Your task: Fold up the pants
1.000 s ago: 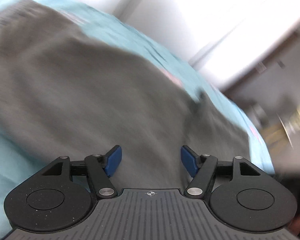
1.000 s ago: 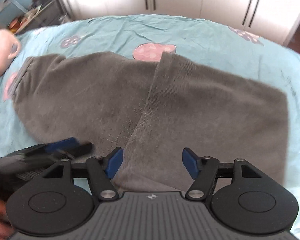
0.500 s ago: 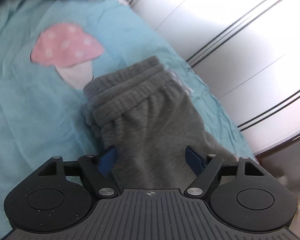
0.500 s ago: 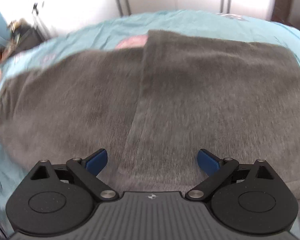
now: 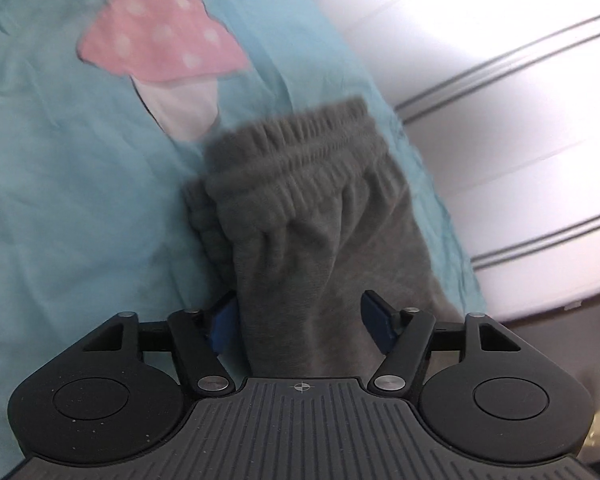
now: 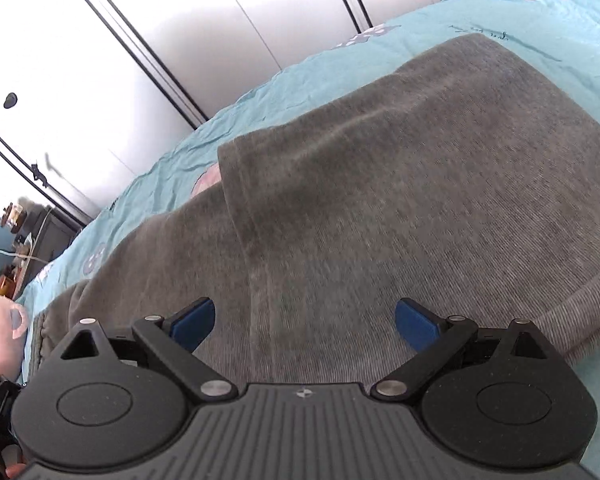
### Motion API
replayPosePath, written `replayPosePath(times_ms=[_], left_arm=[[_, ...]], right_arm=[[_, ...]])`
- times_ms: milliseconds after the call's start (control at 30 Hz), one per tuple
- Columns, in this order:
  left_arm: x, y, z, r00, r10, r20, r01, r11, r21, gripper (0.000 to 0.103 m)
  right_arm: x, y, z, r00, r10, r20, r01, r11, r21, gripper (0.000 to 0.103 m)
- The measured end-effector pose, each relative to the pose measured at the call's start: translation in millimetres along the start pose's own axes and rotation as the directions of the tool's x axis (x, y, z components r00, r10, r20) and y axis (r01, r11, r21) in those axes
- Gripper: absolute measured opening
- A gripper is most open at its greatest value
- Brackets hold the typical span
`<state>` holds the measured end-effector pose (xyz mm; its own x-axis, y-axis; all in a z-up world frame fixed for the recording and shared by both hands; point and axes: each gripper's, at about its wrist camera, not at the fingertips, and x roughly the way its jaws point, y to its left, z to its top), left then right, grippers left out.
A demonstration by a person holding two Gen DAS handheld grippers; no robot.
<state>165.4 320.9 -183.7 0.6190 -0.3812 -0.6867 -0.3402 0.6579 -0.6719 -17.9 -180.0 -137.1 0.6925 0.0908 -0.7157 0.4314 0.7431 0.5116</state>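
Note:
Grey fleece pants lie on a light blue bed sheet. In the left wrist view their gathered elastic waistband (image 5: 296,160) points away from me. My left gripper (image 5: 300,322) is open, its blue pads straddling the cloth just behind the waistband; the left pad (image 5: 222,320) sits partly under the fabric edge. In the right wrist view the pants (image 6: 400,184) lie folded over, with a fold edge (image 6: 240,216) running across. My right gripper (image 6: 304,322) is open wide, low over the folded cloth, holding nothing.
The sheet carries a pink mushroom print (image 5: 160,52). White wardrobe doors (image 6: 160,40) stand behind the bed. A dark cluttered side table (image 6: 28,236) is at far left. A hand (image 6: 0,332) shows at the left edge.
The left gripper has come closer to the waistband. The right gripper has swung and tilted, now over the folded cloth nearer its right edge, jaws still wide.

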Motion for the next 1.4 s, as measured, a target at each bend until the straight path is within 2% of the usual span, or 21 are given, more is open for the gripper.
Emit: replayPosePath(times_ms=[100,200,367,433,500,600,667,800,867,933,1000,1067,1167,1267,1400], left_arm=[[12,7,0,0.999,0.047,-0.006,-0.047,0.999,-0.005,0.058],[11,14,4,1.0,0.016,0.011,-0.016,0.998,-0.067,0.056],[18,24,8,0.999,-0.026,0.047,0.03,0.994,-0.107,0.056],[17,21,6,0.997,-0.039,0.065,0.043,0.997,-0.068,0.055],[16,17,3,0.995,-0.045,0.087,0.046,0.999,-0.018,0.048],[19,18,-5,0.992,-0.053,0.112,0.051,0.999,0.018,0.048],[23,16,-8,0.991,-0.042,0.125,0.039,0.999,0.031,0.05],[26,3,-16,0.989,-0.04,0.144,0.034,0.998,0.045,0.068],[27,-2,-19,0.989,-0.027,0.149,0.018,0.998,0.06,0.067],[26,-5,-22,0.989,-0.016,0.149,0.006,0.998,0.065,0.057],[28,-2,-19,0.989,-0.037,0.144,0.033,0.999,0.031,0.041],[21,0,-23,0.988,-0.058,0.142,0.057,0.998,0.012,0.033],[14,-12,-29,0.982,-0.07,0.177,0.057,0.995,0.077,0.024],[7,-26,-31,0.966,-0.131,0.222,0.099,0.984,0.151,0.023],[13,-21,-35,0.976,-0.084,0.203,0.06,0.991,0.122,0.026]], right_arm=[[-1,-2,-2,1.0,-0.002,0.007,0.002,1.0,0.007,0.097],[-1,-1,-2,1.0,-0.004,0.004,0.004,1.0,0.002,0.097],[-1,-3,-1,1.0,0.002,0.007,-0.002,1.0,0.009,0.097],[-1,-2,-1,1.0,-0.002,0.006,0.002,1.0,0.005,0.097],[-1,-2,-1,1.0,0.0,0.004,0.0,1.0,0.006,0.097],[-3,-6,1,1.0,0.015,0.007,-0.015,0.999,0.033,0.097],[-4,-9,1,1.0,0.022,0.012,-0.022,0.999,0.048,0.097],[-4,-7,1,1.0,0.014,0.019,-0.015,0.999,0.032,0.096],[-5,-4,-1,1.0,0.008,0.023,-0.009,1.0,0.011,0.09],[-6,-2,-2,1.0,0.004,0.029,-0.003,1.0,-0.024,0.061],[-4,0,-3,1.0,-0.003,0.019,0.004,0.999,-0.041,0.045],[-1,-2,-2,1.0,-0.002,0.003,0.002,1.0,-0.028,0.045],[-1,-2,-1,1.0,-0.005,-0.003,0.005,1.0,-0.023,0.045],[-2,-2,0,1.0,0.0,-0.001,-0.001,1.0,-0.012,0.046],[0,-4,0,1.0,0.004,-0.005,-0.004,1.0,-0.015,0.046]])
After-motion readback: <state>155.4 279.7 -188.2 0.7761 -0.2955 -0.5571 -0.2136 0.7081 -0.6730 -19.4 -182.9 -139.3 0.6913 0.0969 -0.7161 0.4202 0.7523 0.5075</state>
